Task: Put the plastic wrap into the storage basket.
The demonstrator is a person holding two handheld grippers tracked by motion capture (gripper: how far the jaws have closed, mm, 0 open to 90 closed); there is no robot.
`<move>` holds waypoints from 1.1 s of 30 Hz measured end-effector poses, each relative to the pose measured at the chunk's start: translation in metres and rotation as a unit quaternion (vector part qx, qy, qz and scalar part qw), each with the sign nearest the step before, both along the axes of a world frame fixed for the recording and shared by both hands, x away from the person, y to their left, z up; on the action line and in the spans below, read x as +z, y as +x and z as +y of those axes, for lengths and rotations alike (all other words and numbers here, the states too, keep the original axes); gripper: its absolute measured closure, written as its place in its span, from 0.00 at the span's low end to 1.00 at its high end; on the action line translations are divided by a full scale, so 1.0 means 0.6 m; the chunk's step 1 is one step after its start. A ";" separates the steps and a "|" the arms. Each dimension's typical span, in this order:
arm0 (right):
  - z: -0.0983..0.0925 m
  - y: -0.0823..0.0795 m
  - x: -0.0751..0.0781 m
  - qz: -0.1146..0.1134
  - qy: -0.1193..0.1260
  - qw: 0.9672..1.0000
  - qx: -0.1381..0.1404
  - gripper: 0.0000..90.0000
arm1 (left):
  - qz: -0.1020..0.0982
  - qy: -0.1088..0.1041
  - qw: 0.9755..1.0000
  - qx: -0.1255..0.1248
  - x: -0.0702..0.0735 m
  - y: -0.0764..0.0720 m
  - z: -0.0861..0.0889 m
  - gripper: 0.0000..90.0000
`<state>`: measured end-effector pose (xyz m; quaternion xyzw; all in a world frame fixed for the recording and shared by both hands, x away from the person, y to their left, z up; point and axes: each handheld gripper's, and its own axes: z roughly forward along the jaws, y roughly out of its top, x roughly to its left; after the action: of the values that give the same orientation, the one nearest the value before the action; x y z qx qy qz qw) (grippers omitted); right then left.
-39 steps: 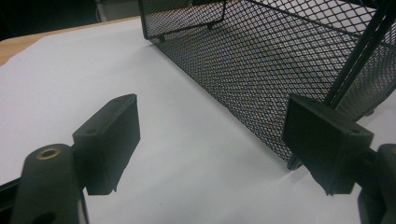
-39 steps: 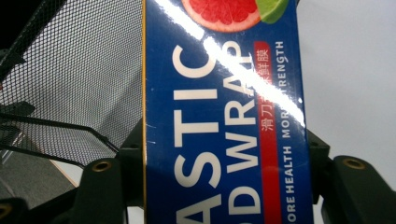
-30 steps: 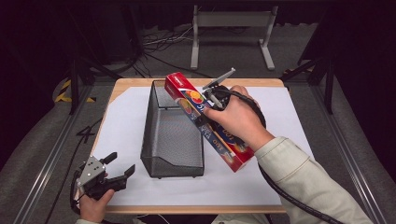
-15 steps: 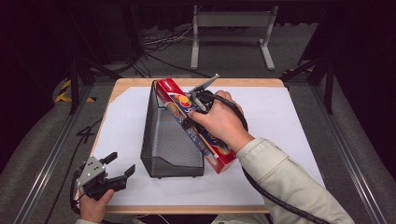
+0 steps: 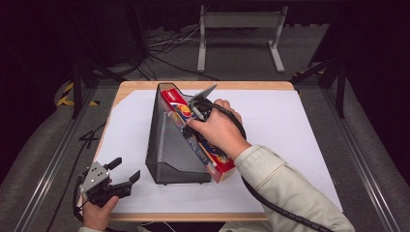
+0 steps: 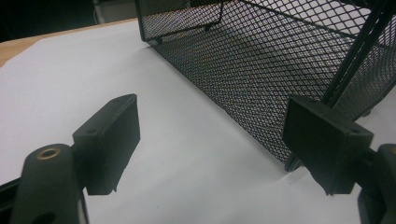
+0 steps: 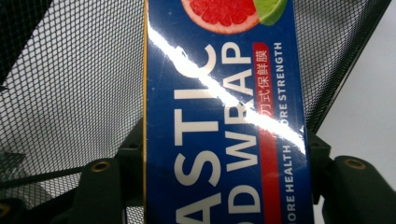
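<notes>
Box (image 5: 212,150), clamped in the right claw (image 5: 197,108), slants lengthwise against the tipped basket (image 5: 167,140); left claw (image 5: 123,176) gapes nearby.

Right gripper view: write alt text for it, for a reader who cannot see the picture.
A long blue plastic wrap box, printed with white lettering and a grapefruit slice and lime, is clamped between the two black jaws of the right gripper. Behind the box is the black wire-mesh basket, with white table covering showing at the right edge.
</notes>
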<state>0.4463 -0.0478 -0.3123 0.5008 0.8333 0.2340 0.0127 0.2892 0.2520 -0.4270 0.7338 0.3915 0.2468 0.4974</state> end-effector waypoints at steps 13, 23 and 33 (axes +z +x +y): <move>0.021 0.011 -0.023 0.011 -0.028 0.999 -0.011 0.44 | -0.001 -0.002 1.000 0.000 0.000 0.001 0.002 0.22; 0.030 0.021 -0.042 0.020 -0.055 0.998 -0.022 0.43 | 0.000 -0.004 1.000 -0.001 -0.001 0.001 0.002 0.22; 0.036 0.030 -0.054 0.030 -0.075 0.996 -0.032 0.43 | 0.001 -0.005 1.000 0.000 -0.001 0.002 0.003 0.22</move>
<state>0.4642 -0.0262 -0.3450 0.5321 0.8318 0.1550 0.0324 0.2902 0.2538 -0.4279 0.7316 0.3929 0.2447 0.5006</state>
